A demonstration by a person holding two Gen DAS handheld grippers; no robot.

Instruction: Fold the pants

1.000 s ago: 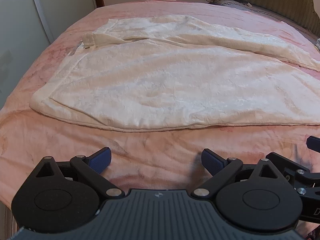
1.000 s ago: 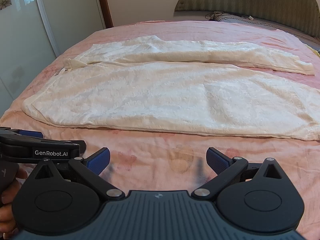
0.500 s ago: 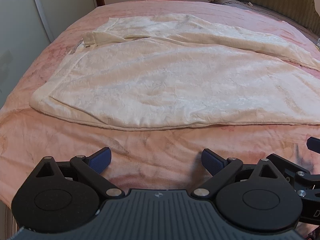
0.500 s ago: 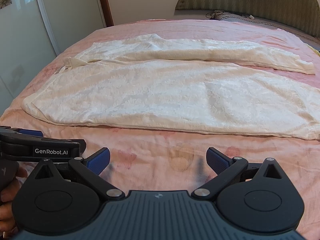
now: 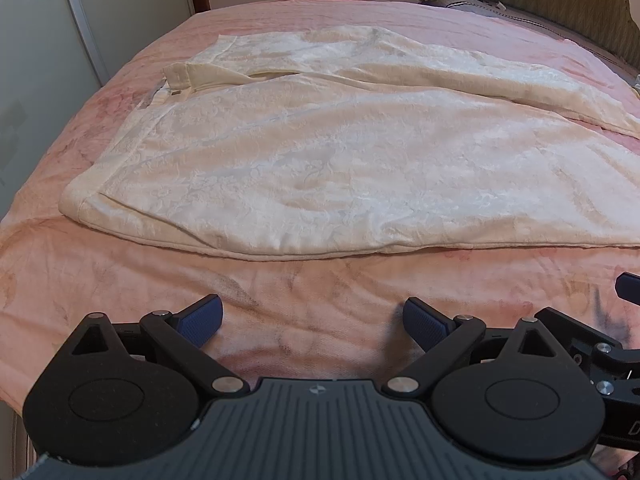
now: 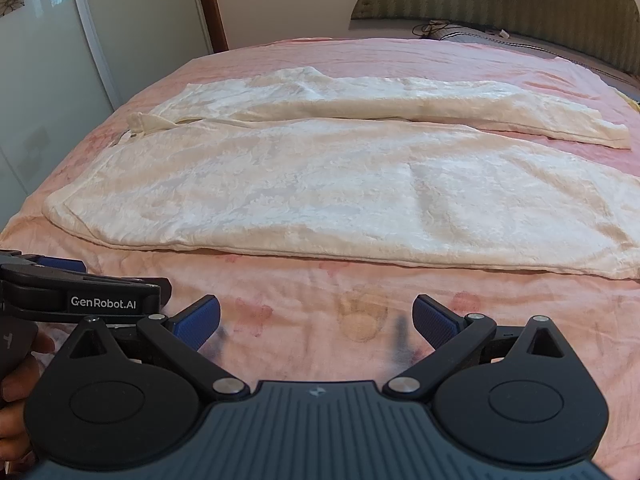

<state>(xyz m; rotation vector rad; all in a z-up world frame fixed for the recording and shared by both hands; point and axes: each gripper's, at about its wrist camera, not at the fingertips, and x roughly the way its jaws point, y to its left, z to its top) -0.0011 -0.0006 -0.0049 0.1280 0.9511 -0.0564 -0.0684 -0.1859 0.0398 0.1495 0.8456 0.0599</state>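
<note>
Cream, patterned pants [image 5: 320, 168] [image 6: 340, 196] lie flat on a pink bedspread [image 5: 120, 280], waistband at the left, both legs running right. The far leg [image 6: 400, 100] is narrower than the near one. My left gripper [image 5: 312, 320] hovers open over bare bedspread just short of the pants' near edge, nothing between its blue pads. My right gripper [image 6: 316, 318] is likewise open and empty, a little before the near leg's edge. In the right wrist view the left gripper's body [image 6: 80, 296] shows at the left, held by a hand [image 6: 16, 376].
A white wardrobe door [image 6: 52, 92] stands left of the bed. A padded green headboard [image 6: 500, 4] and a dark pillow with a cable [image 6: 480, 34] are at the far end. The bedspread has a stained patch [image 6: 362, 316] near my right gripper.
Both grippers have crept slightly forward toward the pants' near edge; the pants sit a touch lower in the views. Jaws stay open, the cloth has not moved.
</note>
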